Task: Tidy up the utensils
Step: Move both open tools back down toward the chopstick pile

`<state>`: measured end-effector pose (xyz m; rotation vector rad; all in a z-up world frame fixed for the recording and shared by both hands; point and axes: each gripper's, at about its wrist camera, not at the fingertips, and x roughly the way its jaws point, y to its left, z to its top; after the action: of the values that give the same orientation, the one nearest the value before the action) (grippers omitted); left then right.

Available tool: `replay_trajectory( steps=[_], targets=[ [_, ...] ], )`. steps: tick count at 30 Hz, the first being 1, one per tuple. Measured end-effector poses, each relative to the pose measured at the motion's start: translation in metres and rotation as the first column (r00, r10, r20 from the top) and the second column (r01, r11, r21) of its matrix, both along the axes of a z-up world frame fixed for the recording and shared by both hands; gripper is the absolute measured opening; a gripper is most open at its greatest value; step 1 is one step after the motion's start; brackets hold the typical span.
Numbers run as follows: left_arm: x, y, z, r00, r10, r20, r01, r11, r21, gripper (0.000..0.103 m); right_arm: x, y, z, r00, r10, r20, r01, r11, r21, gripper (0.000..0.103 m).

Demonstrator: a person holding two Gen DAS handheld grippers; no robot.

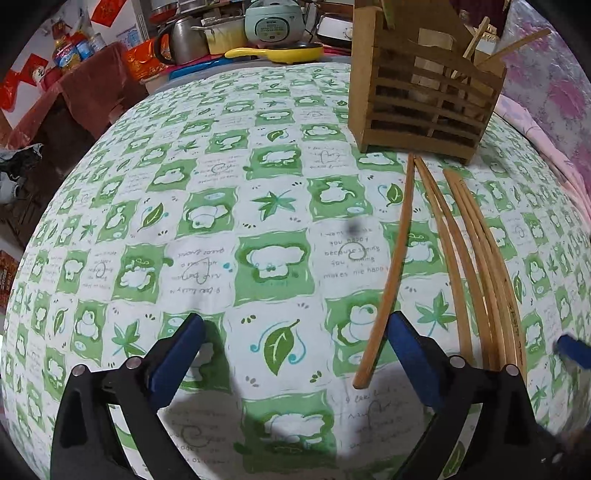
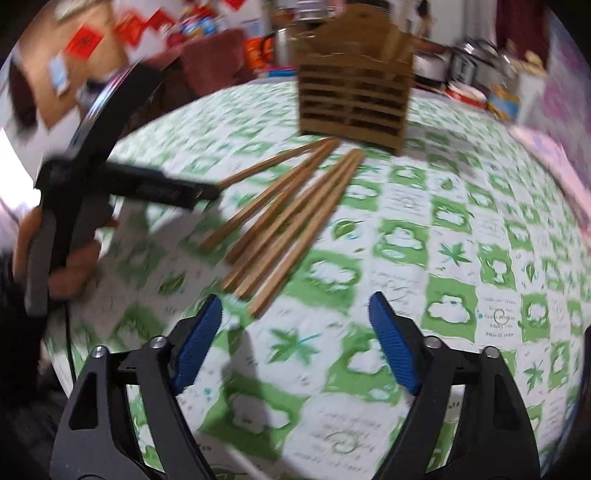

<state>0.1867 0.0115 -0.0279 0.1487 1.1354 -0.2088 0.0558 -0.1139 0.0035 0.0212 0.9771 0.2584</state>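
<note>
Several wooden chopsticks (image 1: 476, 258) lie side by side on the green and white tablecloth (image 1: 221, 221), their far ends near a slatted wooden utensil holder (image 1: 424, 107) that has a few sticks standing in it. My left gripper (image 1: 295, 320) is open over the cloth. The leftmost chopstick (image 1: 391, 280) runs just inside its right finger, untouched. A blue pad (image 1: 572, 352) of the right gripper shows at the right edge. In the blurred right wrist view my right gripper (image 2: 295, 300) is open, with the near tips of the chopsticks (image 2: 295, 221) just inside its left finger. The holder (image 2: 354, 99) stands behind them.
A hand (image 2: 70, 266) holds the other tool's black frame (image 2: 147, 184) at the left. Behind the table stand a yellow pan (image 1: 280, 51), a rice cooker (image 1: 273, 22) and a metal kettle (image 1: 184, 37). Pink flowered fabric (image 1: 550, 122) borders the table's right side.
</note>
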Motion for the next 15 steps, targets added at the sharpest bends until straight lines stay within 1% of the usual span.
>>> replay_trajectory(
  steps=[2, 4, 6, 7, 9, 11, 12, 13, 15],
  targets=[
    [0.000, 0.002, 0.000, 1.000, 0.001, -0.002, -0.001, 1.000, -0.005, 0.098, 0.003, 0.010, -0.004, 0.999, 0.026, -0.024, -0.027, 0.999, -0.043, 0.059],
    [0.001, 0.001, 0.000, 1.000, 0.001, 0.002, -0.001, 1.000, 0.001, 0.098, 0.004, 0.010, -0.004, 0.999, 0.031, -0.027, -0.032, 0.999, -0.039, 0.058],
    [-0.001, 0.000, 0.000, 1.000, 0.001, 0.001, -0.001, 1.000, -0.001, 0.098, 0.007, 0.003, -0.005, 0.999, 0.014, -0.038, -0.015, 1.000, -0.027, 0.055],
    [-0.001, 0.000, 0.000, 1.000, 0.001, 0.002, -0.001, 1.000, 0.000, 0.098, 0.008, -0.001, -0.005, 0.999, -0.001, -0.039, 0.000, 1.000, -0.027, 0.053],
    [-0.001, 0.001, 0.000, 1.000, 0.002, 0.001, -0.002, 1.000, 0.000, 0.098, 0.009, -0.019, -0.005, 0.997, -0.073, -0.033, 0.071, 0.996, -0.055, 0.051],
    [-0.001, 0.001, 0.000, 1.000, 0.002, 0.001, -0.002, 1.000, 0.000, 0.098, 0.007, -0.040, -0.004, 0.989, -0.147, -0.033, 0.145, 0.988, -0.054, 0.049],
    [-0.001, 0.001, 0.000, 1.000, 0.002, 0.001, -0.002, 1.000, 0.000, 0.098, 0.005, -0.049, -0.004, 0.985, -0.167, -0.037, 0.166, 0.986, -0.032, 0.049],
    [-0.002, 0.001, 0.001, 1.000, 0.001, 0.001, -0.001, 1.000, -0.001, 0.097, 0.001, -0.059, -0.004, 0.982, -0.181, -0.043, 0.182, 0.983, 0.011, 0.049],
    [-0.004, 0.001, 0.001, 1.000, -0.001, 0.001, 0.001, 1.000, -0.004, 0.097, -0.002, -0.066, -0.005, 0.982, -0.183, -0.040, 0.185, 0.981, 0.055, 0.046]
  ],
)
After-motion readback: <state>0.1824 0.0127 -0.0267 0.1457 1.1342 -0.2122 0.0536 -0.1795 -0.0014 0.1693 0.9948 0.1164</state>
